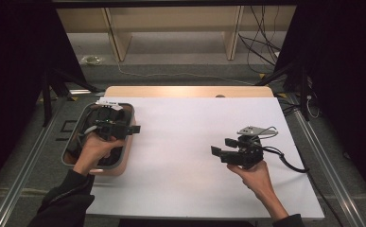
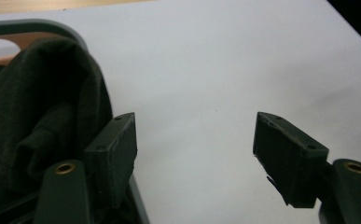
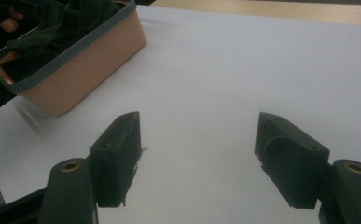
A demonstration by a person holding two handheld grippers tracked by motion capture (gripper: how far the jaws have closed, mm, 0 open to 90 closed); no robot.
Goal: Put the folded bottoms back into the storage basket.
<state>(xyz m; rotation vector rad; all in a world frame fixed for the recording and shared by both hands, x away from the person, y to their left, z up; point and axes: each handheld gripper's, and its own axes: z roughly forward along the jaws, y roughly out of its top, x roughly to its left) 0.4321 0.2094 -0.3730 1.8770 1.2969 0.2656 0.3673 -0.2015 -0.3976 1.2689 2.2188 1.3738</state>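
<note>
Left gripper (image 1: 134, 128) over bin (image 1: 124, 166) rim beside dark cloth (image 2: 38, 116), jaws apart, empty. Right gripper (image 1: 217, 151) above white sheet (image 1: 180, 142), jaws apart, empty.

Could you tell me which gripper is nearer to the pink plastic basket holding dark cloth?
Left. The left gripper hovers over the basket; the right gripper is apart, across the white sheet.

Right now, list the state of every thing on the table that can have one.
Left claw: open, nothing between its jaws, over the basket's edge.
Right claw: open, empty, above the white sheet.
Basket: upright, holding dark cloth.
Dark cloth: bunched inside the basket, not gripped.
</note>
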